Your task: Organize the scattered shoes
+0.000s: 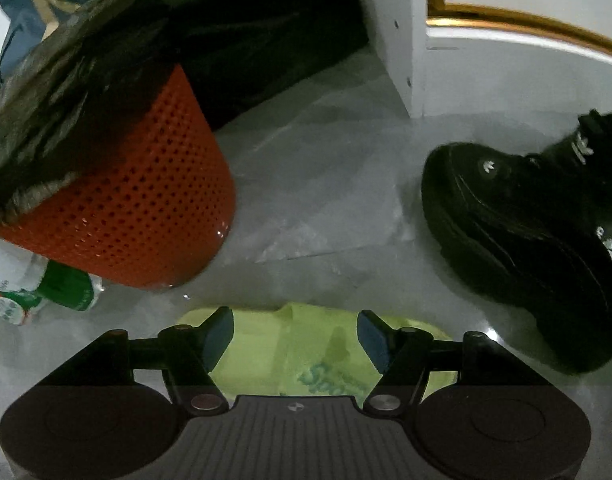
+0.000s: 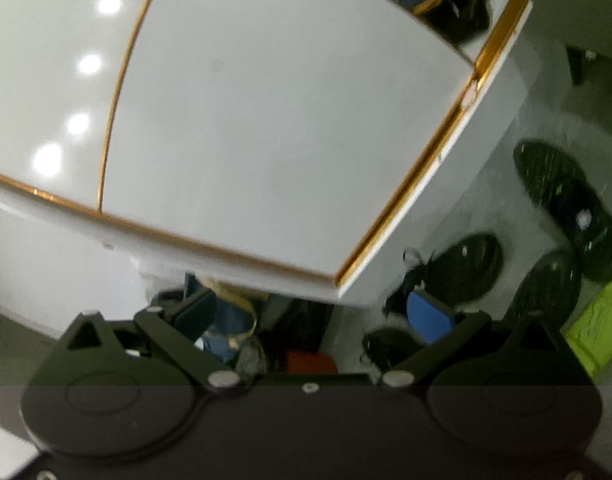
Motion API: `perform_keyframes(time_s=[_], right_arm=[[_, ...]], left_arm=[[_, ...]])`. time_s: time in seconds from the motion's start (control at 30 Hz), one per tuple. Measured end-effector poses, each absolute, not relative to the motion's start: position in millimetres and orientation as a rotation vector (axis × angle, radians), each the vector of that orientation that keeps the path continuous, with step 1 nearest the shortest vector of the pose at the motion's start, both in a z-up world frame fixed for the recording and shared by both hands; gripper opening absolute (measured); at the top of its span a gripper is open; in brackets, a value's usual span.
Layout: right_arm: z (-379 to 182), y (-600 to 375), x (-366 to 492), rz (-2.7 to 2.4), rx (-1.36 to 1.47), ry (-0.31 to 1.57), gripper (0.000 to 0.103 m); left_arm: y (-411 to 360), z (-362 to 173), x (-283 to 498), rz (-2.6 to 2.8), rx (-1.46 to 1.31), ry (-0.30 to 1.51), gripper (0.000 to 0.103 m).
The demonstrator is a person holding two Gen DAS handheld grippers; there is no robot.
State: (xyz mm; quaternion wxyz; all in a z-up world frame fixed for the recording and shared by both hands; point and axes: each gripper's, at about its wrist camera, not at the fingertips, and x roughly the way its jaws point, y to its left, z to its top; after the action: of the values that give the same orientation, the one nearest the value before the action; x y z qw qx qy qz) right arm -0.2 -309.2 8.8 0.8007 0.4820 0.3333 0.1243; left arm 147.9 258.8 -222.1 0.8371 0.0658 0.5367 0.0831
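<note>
In the left wrist view a lime-green slipper lies on the grey floor right under my left gripper. The gripper is open, with a finger over each side of the slipper. I cannot tell if they touch it. A black sneaker with white logos lies to the right. In the right wrist view my right gripper is open and empty, high above the floor. Several black shoes and a lime-green slipper lie on the floor at the right.
A red perforated bin with a black liner bag stands at the left, with a green-and-white bottle beside it. A white cabinet with gold trim stands behind. Its top fills the right wrist view.
</note>
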Motion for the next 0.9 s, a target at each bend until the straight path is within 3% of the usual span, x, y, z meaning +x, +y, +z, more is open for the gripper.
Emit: perform_keyframes(time_s=[0.13, 0.17, 0.2, 0.27, 0.3, 0.33, 0.4, 0.6, 0.77, 0.87, 0.9], right_arm=[[8.5, -301.6, -0.9, 0.277, 1.004, 0.725, 0.103], [8.3, -301.4, -0.8, 0.276, 1.002, 0.725, 0.103], [8.0, -301.2, -0.6, 0.276, 1.0, 0.725, 0.103], [7.6, -300.9, -0.2, 0.274, 0.996, 0.725, 0.103], [7.3, -300.7, 0.0, 0.273, 0.995, 0.725, 0.103], [7.1, -300.6, 0.2, 0.272, 0.993, 0.725, 0.103], [6.6, -300.2, 0.6, 0.271, 0.989, 0.725, 0.103], [5.2, -299.2, 1.7, 0.266, 0.978, 0.724, 0.102], [4.1, -298.4, 2.6, 0.262, 0.969, 0.724, 0.102], [3.4, -297.9, 3.2, 0.259, 0.963, 0.724, 0.102], [3.1, -297.7, 3.4, 0.259, 0.961, 0.724, 0.102]], left_arm=[[273.8, -240.4, 138.0, 0.158, 0.03, 1.108, 0.061], [277.1, -242.4, 135.2, 0.15, 0.002, 1.094, 0.054], [278.6, -241.0, 134.8, 0.126, -0.007, 1.102, 0.038], [281.6, -238.1, 133.9, 0.079, -0.025, 1.119, 0.031], [283.0, -236.1, 133.4, 0.054, -0.033, 1.129, 0.018], [284.3, -229.3, 132.3, 0.016, -0.031, 1.152, 0.012], [282.1, -219.6, 127.5, -0.082, -0.04, 1.212, 0.006], [241.0, -202.3, 92.2, -0.452, 0.103, 1.483, 0.002], [211.0, -172.5, 69.6, -0.576, 0.184, 1.501, 0.0], [186.0, -167.5, 62.3, -0.591, 0.264, 1.551, 0.011], [180.7, -168.1, 60.9, -0.575, 0.286, 1.511, 0.032]])
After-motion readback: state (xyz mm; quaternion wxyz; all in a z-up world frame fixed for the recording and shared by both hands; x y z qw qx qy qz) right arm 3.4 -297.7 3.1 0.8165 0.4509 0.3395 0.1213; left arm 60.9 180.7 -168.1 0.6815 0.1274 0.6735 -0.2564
